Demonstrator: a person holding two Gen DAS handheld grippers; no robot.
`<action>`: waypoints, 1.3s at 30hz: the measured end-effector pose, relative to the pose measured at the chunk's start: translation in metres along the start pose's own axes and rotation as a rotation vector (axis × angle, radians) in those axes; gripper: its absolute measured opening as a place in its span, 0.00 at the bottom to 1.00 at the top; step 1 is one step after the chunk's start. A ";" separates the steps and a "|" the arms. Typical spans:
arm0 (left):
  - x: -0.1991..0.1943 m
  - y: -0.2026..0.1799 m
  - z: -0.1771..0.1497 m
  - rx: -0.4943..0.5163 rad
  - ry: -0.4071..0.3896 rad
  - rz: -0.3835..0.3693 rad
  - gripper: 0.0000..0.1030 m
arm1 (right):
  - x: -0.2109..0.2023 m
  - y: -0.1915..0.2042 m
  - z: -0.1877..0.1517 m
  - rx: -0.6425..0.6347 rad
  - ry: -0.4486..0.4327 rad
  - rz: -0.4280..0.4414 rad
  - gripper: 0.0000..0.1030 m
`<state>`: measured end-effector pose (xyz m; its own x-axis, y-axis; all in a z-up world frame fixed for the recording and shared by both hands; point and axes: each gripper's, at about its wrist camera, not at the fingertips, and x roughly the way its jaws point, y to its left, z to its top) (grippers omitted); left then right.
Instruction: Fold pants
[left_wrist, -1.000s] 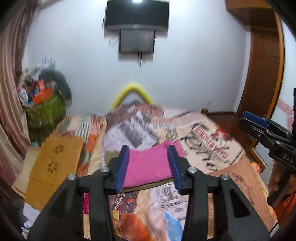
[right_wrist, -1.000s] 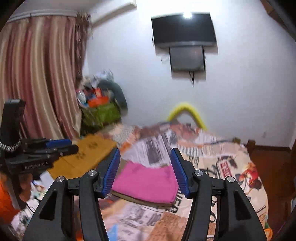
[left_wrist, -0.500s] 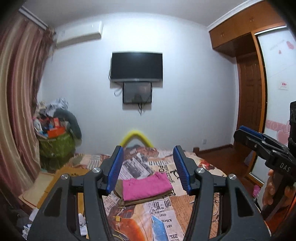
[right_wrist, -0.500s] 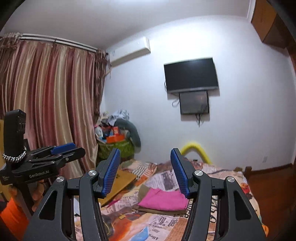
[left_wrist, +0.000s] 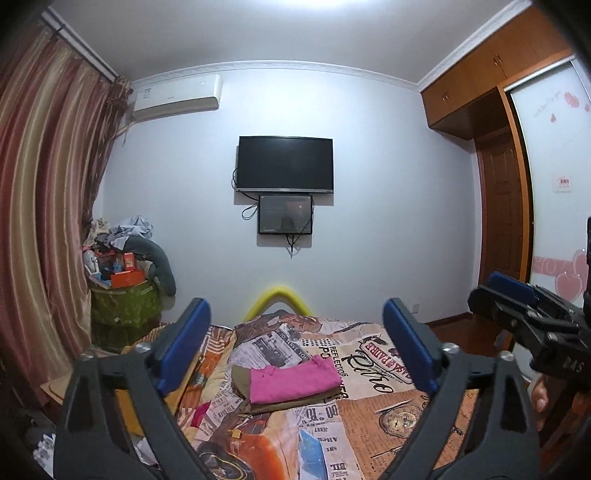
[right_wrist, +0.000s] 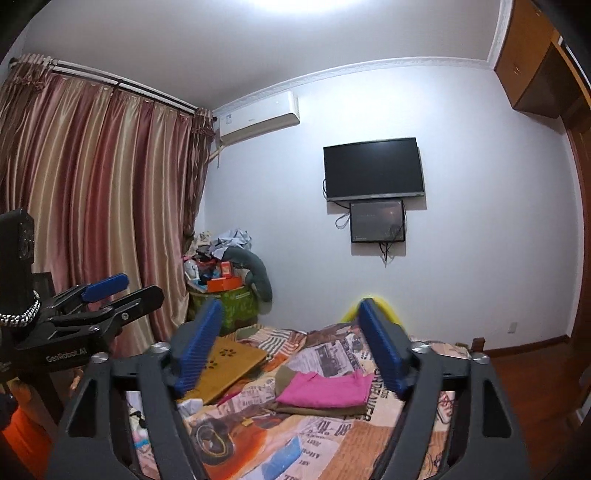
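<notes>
step: folding looks done; pink pants (left_wrist: 293, 380) lie folded flat on top of an olive garment (left_wrist: 258, 404), both on the bed (left_wrist: 406, 410), nothing gripped
left gripper (left_wrist: 295, 345): jaws opening, spread wide, nothing between the pads; pointing level over the bed
right gripper (right_wrist: 290, 345): jaws opening, fairly wide, nothing between the pads; also level, well apart from the pile
pants place: bed centre, at 6 o'clock from the TV (left_wrist: 284, 164) in the left view; at 7 o'clock from it in the right view
next move: probably none beyond backing off; if another garment awaits, lower both grippers to it first
count: two grippers, one pink pants, one olive garment beneath, one bed, one TV, one small screen (left_wrist: 285, 215) under it
</notes>
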<state>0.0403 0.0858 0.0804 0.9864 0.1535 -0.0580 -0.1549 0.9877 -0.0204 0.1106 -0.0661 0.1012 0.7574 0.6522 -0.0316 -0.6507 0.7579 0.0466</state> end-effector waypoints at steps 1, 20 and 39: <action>-0.003 0.000 -0.001 -0.004 -0.002 0.005 0.99 | -0.001 0.000 -0.001 0.001 0.001 -0.005 0.84; -0.008 0.003 -0.012 -0.017 0.011 -0.003 1.00 | -0.015 -0.005 -0.018 0.016 0.029 -0.044 1.00; 0.001 -0.005 -0.018 -0.018 0.031 -0.005 1.00 | -0.019 -0.009 -0.018 0.029 0.055 -0.053 1.00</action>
<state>0.0411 0.0801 0.0629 0.9851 0.1470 -0.0891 -0.1510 0.9878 -0.0389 0.1014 -0.0848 0.0830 0.7861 0.6117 -0.0893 -0.6074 0.7911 0.0722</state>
